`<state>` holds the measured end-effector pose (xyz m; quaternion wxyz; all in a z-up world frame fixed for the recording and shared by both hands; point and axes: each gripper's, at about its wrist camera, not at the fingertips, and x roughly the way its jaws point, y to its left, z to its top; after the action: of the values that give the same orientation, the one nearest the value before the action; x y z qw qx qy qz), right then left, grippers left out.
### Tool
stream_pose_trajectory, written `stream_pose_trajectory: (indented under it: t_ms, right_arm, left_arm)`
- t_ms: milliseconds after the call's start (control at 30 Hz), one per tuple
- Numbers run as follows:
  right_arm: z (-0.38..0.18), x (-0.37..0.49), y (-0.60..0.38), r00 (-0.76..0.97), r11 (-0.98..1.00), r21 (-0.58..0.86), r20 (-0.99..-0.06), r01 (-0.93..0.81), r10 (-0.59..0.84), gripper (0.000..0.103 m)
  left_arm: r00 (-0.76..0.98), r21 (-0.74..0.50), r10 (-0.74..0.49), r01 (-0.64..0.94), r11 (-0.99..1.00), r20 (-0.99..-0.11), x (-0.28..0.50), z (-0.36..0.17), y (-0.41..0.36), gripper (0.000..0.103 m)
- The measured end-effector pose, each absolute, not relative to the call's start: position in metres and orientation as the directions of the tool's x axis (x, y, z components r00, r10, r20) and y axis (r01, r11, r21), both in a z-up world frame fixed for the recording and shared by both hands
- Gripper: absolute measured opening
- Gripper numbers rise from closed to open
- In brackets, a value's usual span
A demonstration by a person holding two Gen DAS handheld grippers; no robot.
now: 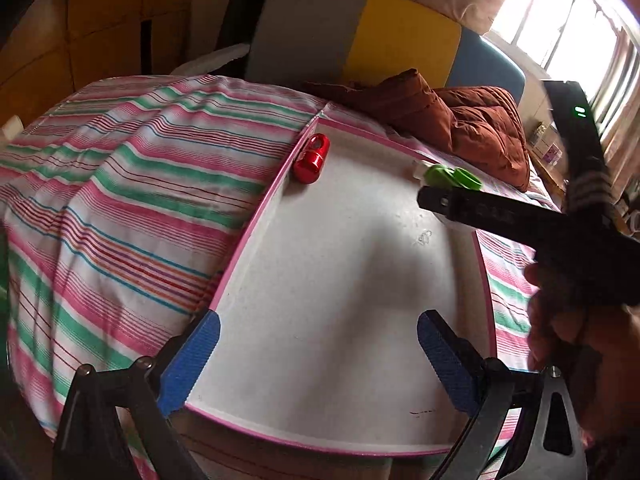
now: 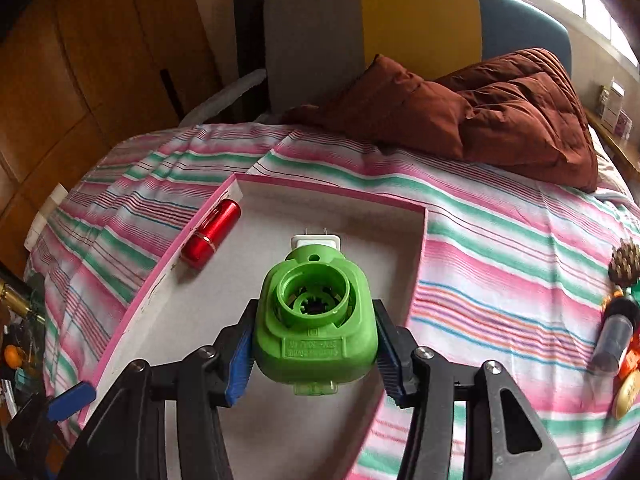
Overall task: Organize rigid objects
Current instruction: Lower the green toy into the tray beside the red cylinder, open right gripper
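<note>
A white tray with a pink rim (image 1: 256, 216) (image 2: 132, 308) lies on the striped bed. A red metal cylinder (image 1: 312, 158) (image 2: 211, 234) lies in it against its left wall. My right gripper (image 2: 316, 344) is shut on a green plug-in device (image 2: 316, 320) with a white plug end, held over the tray; the device also shows in the left wrist view (image 1: 452, 176). My left gripper (image 1: 318, 348) is open and empty over the tray's near end, its blue pads (image 1: 192, 360) wide apart.
A brown quilted jacket (image 1: 472, 124) (image 2: 480, 116) lies at the head of the bed. A pine cone (image 2: 626, 264), a small dark bottle (image 2: 614, 332) and orange items lie on the sheet at the right. A padded headboard (image 2: 400, 32) stands behind.
</note>
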<state>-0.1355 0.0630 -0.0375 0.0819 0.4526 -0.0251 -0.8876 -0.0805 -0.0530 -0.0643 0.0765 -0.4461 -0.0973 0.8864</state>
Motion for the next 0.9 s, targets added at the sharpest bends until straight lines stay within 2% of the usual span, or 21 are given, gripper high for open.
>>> stream_pose_trajectory:
  t_ms: [333, 533, 733, 900]
  right_arm:
    - [-0.05, -0.181, 0.047, -0.543, -0.989, 0.109, -0.827, 0.097, -0.144, 0.053]
    - [-0.056, -0.197, 0.028, -0.543, -0.992, 0.08, -0.831, 0.096, -0.119, 0.053]
    - [-0.064, -0.205, 0.022, -0.523, -0.992, 0.108, -0.843, 0.066, -0.126, 0.053]
    - [-0.063, -0.203, 0.02, -0.491, -0.982, 0.164, -0.85, 0.094, -0.189, 0.053]
  left_arm:
    - [-0.649, -0.321, 0.239, 0.009, -0.947, -0.722, -0.067, -0.051, -0.076, 0.101]
    - [-0.691, -0.349, 0.199, 0.082, -0.934, -0.695, -0.063, -0.045, -0.095, 0.102]
    - [-0.715, -0.404, 0.183, 0.15, -0.902, -0.674, -0.059, -0.041, -0.114, 0.102]
    - [-0.731, -0.406, 0.171, 0.156, -0.901, -0.66, -0.055, -0.039, -0.119, 0.103]
